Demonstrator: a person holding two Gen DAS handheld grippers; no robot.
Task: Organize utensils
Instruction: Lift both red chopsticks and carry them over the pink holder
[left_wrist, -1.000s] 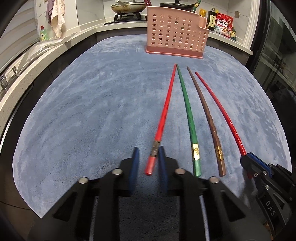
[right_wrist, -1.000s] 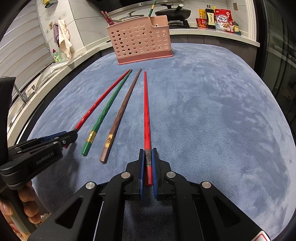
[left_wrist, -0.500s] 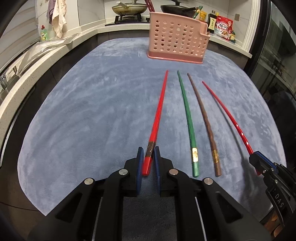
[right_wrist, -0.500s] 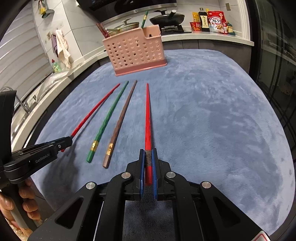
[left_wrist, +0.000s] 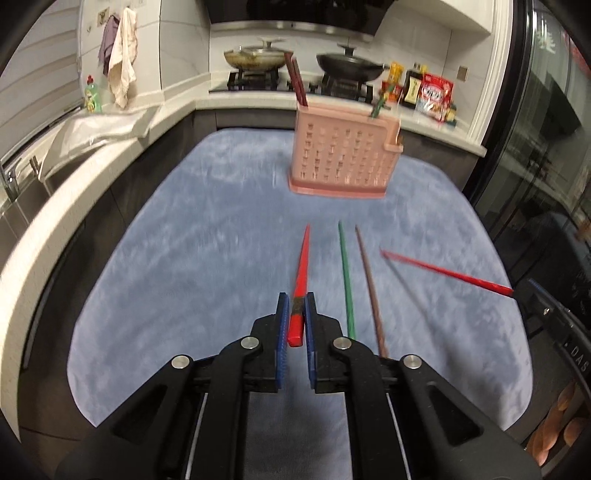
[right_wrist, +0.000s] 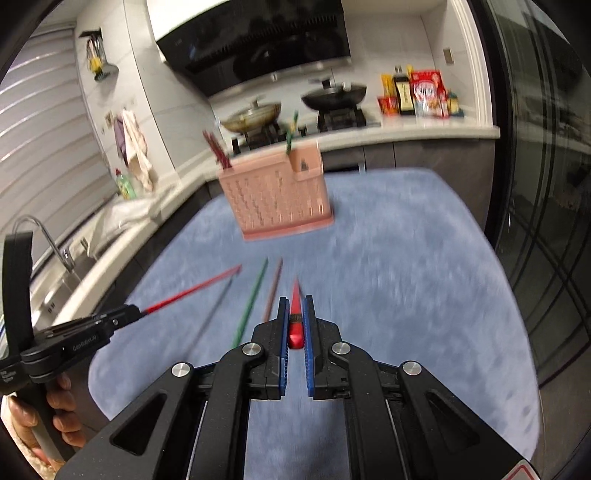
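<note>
1. Now the left hand-held gripper (left_wrist: 295, 314) is clamped on the butt end of a red chopstick (left_wrist: 301, 266); its jaws have just been closing and the stick sits between the pads, tip pointing ahead at the pink holder (left_wrist: 343, 155).
2. Right hand-held gripper (right_wrist: 294, 321) is likewise pinched narrow on the second red chopstick (right_wrist: 295, 295), also gripped at the butt end.
3. Both sticks look lifted off the blue mat (left_wrist: 184, 258); in the left view the right one (left_wrist: 443, 275) hangs slanted, with a shadow under it.
4. Green chopstick (left_wrist: 345, 273) and brown chopstick (left_wrist: 369, 280) lie flat on the mat between the two grippers, side by side, long axes running toward the holder.
5. Holder stands upright at the far end of the mat, straight ahead of both grippers; dark red sticks and a green one already poke out of it.
6. Key relation: each held stick's long axis points at the holder, so it likely needs tipping upright to drop in. Neither hand looks clearly nearer.
7. Frames are blurred; which compartment is unclear.
</note>
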